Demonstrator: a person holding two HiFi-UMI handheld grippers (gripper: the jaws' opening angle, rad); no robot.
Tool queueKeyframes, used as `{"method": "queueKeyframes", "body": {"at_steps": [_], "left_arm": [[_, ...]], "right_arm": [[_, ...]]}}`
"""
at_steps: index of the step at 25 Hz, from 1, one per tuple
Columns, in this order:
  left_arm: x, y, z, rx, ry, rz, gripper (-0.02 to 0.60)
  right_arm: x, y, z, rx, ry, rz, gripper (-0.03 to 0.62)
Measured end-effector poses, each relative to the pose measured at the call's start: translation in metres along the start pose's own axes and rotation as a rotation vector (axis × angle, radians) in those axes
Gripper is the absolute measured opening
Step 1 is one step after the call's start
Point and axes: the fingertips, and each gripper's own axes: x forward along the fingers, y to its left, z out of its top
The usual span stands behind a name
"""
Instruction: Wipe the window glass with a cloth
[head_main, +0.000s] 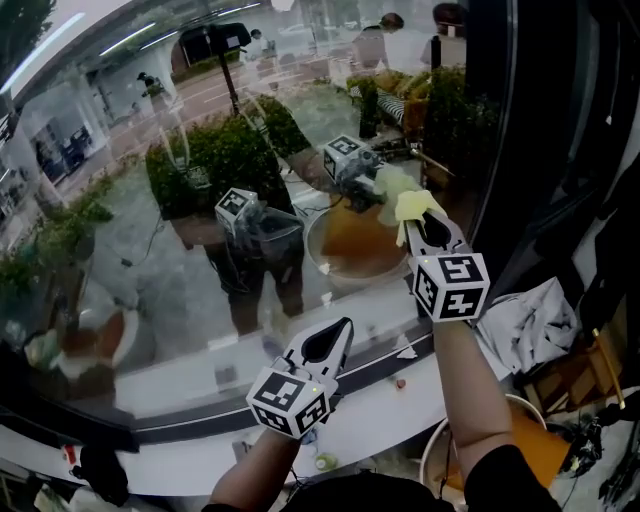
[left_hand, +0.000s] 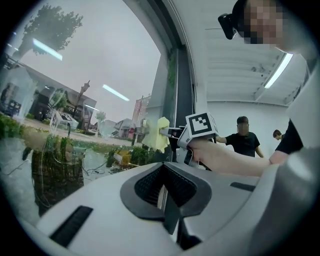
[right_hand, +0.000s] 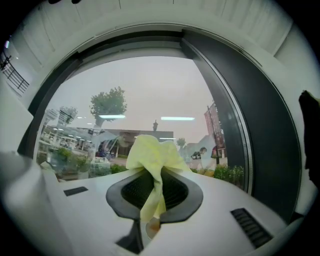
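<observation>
The window glass (head_main: 150, 250) fills the head view and mirrors both grippers and the person. My right gripper (head_main: 420, 222) is raised against the pane's right part, shut on a bunched yellow cloth (head_main: 408, 203). The cloth touches or nearly touches the glass. In the right gripper view the cloth (right_hand: 150, 152) sticks out between the jaws of the right gripper (right_hand: 152, 187). My left gripper (head_main: 343, 328) hangs lower, over the sill and just short of the glass, shut with nothing in it. From the left gripper (left_hand: 164, 192) I see the cloth (left_hand: 161, 134) against the pane.
A dark window frame (head_main: 500, 130) bounds the pane on the right. A white sill (head_main: 380, 400) runs below it. A crumpled grey fabric (head_main: 525, 320) lies at the right. A person in black (left_hand: 243, 140) stands in the room behind.
</observation>
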Motion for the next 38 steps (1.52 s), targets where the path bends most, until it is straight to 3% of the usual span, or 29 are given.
{"method": "queueKeyframes", "body": {"at_steps": [21,30,38], "left_arm": [[-0.007,0.002,-0.003,0.008,0.005,0.039,0.008],[-0.045,0.017,-0.004,0.008,0.022,0.143,0.008],[-0.087,0.024,-0.013,-0.005,0.015,0.219,0.008]], "right_arm": [[0.002,-0.001,-0.006,0.004,-0.006,0.009,0.054],[0.0,-0.001,0.0,-0.005,-0.034,-0.007,0.052],[-0.016,0.01,-0.038,0.008,0.054,0.005,0.052]]}}
